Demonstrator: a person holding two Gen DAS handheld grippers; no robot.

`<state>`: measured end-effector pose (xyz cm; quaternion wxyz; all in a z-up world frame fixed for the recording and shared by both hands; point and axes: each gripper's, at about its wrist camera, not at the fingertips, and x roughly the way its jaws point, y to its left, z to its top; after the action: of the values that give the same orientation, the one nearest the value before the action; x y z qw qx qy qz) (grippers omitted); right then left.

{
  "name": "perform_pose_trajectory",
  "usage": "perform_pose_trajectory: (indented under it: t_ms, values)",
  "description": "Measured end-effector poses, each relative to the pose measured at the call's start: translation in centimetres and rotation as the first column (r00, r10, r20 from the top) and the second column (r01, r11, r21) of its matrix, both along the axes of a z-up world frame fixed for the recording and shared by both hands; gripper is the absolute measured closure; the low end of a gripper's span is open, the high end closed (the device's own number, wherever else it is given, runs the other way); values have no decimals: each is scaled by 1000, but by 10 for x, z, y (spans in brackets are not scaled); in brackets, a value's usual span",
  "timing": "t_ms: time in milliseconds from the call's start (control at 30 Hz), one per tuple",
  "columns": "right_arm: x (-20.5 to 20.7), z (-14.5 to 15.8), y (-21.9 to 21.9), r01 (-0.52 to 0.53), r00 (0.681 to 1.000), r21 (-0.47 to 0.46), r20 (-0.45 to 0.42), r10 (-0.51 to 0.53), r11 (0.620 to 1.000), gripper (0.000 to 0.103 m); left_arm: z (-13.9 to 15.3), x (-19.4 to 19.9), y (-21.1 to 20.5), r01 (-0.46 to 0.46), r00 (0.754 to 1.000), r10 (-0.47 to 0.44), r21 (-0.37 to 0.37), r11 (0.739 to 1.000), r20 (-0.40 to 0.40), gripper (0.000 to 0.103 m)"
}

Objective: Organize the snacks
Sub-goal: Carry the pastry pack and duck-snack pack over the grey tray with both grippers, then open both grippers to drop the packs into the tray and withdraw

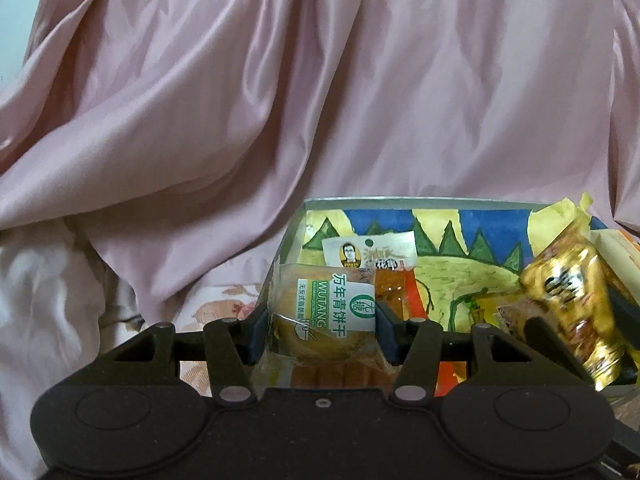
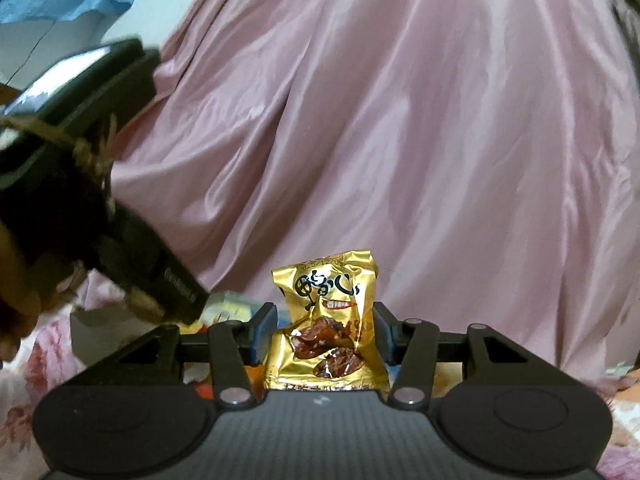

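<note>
Biscuit pack (image 1: 320, 312) clamped in my left gripper (image 1: 320, 330), hanging over the near corner of the clear box (image 1: 420, 201), which already holds several snacks. Right gripper (image 2: 325, 334) clamped on a gold packet (image 2: 327, 320), carried level in front of the pink cloth (image 2: 400, 120). From the left camera that gold packet sits at the box's right edge. Risks, as I judge them: both wrappers are slick and could slide out; with my two grippers this near, they could knock together or tip the box.

Biscuit packet (image 1: 320, 312) left of foil packet (image 1: 568, 304) (both over the box (image 1: 400, 202)).
</note>
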<state>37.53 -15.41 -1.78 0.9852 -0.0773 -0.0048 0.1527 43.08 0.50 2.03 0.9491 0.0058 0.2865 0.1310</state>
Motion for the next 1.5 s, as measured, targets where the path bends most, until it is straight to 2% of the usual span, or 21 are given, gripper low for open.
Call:
perform_pose_trajectory:
  t_ms: [167, 667, 867, 1200, 1300, 1500]
  values:
    - [14, -10, -2, 5, 994, 26, -106, -2, 1000, 45, -7, 1, -1, 0, 1000, 0, -29, 1000, -19, 47]
    - [18, -12, 2, -8, 993, 28, -121, 11, 1000, 42, -12, 1, -2, -5, 1000, 4, -53, 999, -16, 42]
    - [19, -13, 2, -5, 993, 36, -118, 9, 999, 40, -15, 1, -3, -11, 1000, 10, -63, 998, -5, 33]
    - [18, -13, -1, 10, 994, 55, -110, -4, 998, 26, -14, 0, -8, -15, 1000, 16, -53, 998, 18, 8]
    - [16, -13, 0, 18, 996, 45, -91, -14, 999, 21, -13, -2, -9, -20, 999, 22, -45, 999, 37, 5]
    - [14, -12, 0, 22, 997, 47, -77, -19, 999, 17, -10, -6, -6, -67, 996, 70, -53, 996, 55, 1]
